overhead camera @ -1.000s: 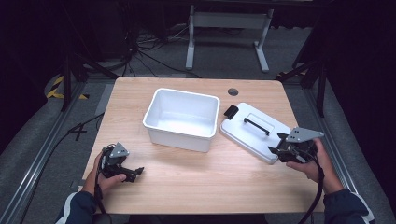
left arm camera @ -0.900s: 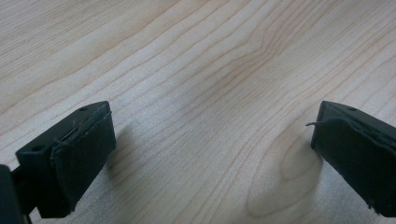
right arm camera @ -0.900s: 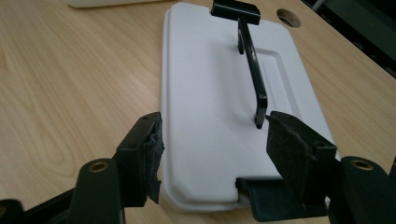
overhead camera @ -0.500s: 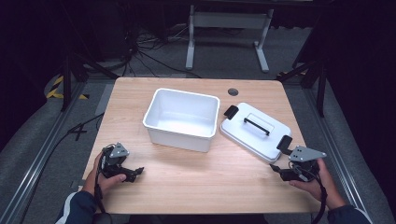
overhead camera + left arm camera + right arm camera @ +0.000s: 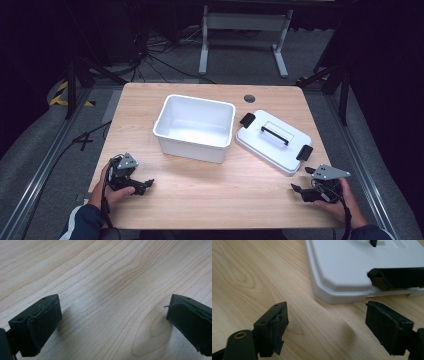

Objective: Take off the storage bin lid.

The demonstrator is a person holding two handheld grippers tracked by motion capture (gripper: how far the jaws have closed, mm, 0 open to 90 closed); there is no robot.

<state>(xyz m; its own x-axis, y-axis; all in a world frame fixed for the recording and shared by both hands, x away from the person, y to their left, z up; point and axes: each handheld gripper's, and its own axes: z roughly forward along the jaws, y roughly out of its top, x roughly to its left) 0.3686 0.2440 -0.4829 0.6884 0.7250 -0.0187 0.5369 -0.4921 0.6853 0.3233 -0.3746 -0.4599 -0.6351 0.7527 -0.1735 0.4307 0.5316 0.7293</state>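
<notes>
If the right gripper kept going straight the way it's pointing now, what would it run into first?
Probably the near corner of the white plastic lid by its black clasp. The open right gripper has bare wooden table before it; depth is uncertain.

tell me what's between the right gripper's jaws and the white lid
Nothing: bare wood of the table separates the open right gripper from the white lid, seen in the right gripper view. The high view agrees.

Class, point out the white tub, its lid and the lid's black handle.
white tub [image 5: 176, 134], high view, front wall.
lid [image 5: 272, 146], high view, flat top.
black handle [image 5: 274, 135], high view, middle of bar.
</notes>
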